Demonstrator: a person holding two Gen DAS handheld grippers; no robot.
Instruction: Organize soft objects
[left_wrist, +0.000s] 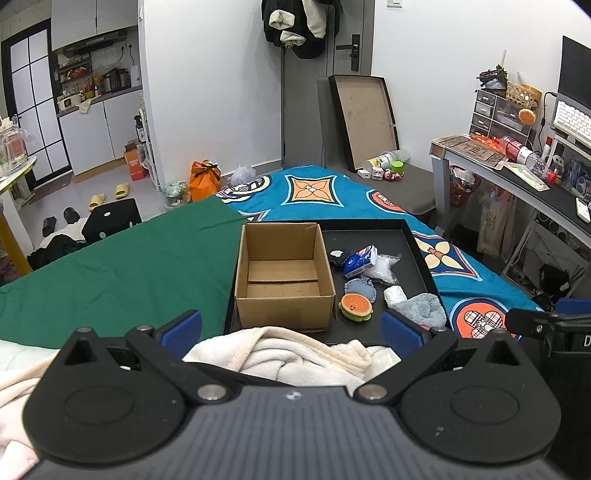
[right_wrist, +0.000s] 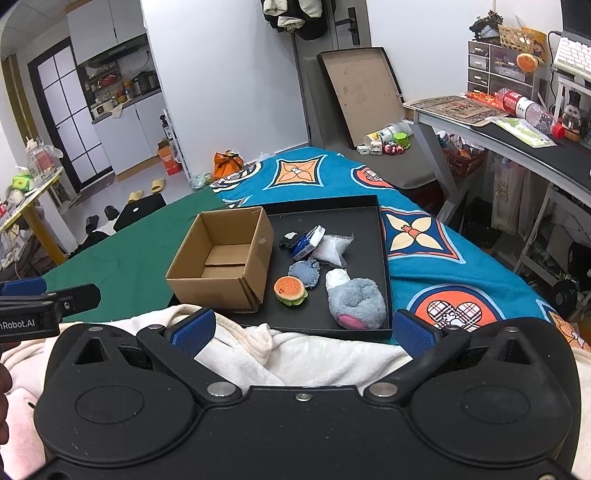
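Observation:
An empty cardboard box (left_wrist: 284, 273) (right_wrist: 225, 262) stands on the left side of a black tray (left_wrist: 417, 236) (right_wrist: 380, 229) on the bed. Beside it in the tray lie a burger toy (left_wrist: 356, 307) (right_wrist: 290, 290), a grey fluffy slipper (left_wrist: 424, 308) (right_wrist: 358, 301), a denim pad (left_wrist: 360, 287) (right_wrist: 304, 272), a blue tissue pack (left_wrist: 360, 261) (right_wrist: 308, 242) and a clear star-shaped bag (left_wrist: 384, 267) (right_wrist: 332, 249). My left gripper (left_wrist: 291, 330) and right gripper (right_wrist: 303, 330) both hang open over a cream blanket (left_wrist: 288, 354) (right_wrist: 314, 354), short of the tray.
The bed carries a green sheet (left_wrist: 129, 258) on the left and a blue patterned cover (left_wrist: 332, 192) on the right. A desk (left_wrist: 517, 177) stands along the right. Slippers and bags lie on the floor at the far left.

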